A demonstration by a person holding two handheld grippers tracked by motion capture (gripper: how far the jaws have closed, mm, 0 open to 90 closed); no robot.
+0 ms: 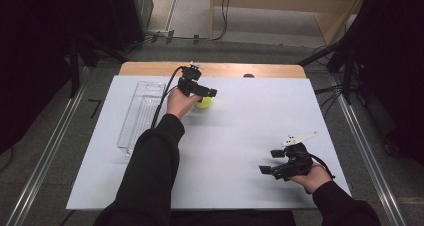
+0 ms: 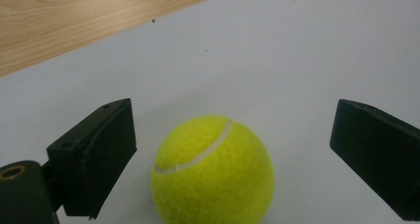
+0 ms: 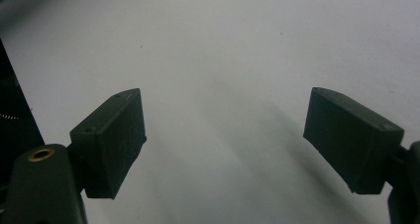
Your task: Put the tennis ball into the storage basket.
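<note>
A yellow-green tennis ball [image 1: 204, 102] [image 2: 213, 172] rests on the white table sheet [image 1: 250, 121] toward the back centre. My left gripper [image 1: 206, 97] [image 2: 233, 149] hovers right at it, open, with the ball lying between its two black jaws and a gap on each side. My right gripper [image 1: 270, 162] [image 3: 225, 135] is open near the front right of the sheet, low over the bare white surface, with nothing between its jaws.
A clear plastic tray [image 1: 140, 113] lies lengthwise along the left side of the sheet. A strip of the wooden table top [image 1: 150, 68] [image 2: 74, 16] shows behind the sheet. Beyond the table edges are metal rails [image 1: 45, 156] and grey floor.
</note>
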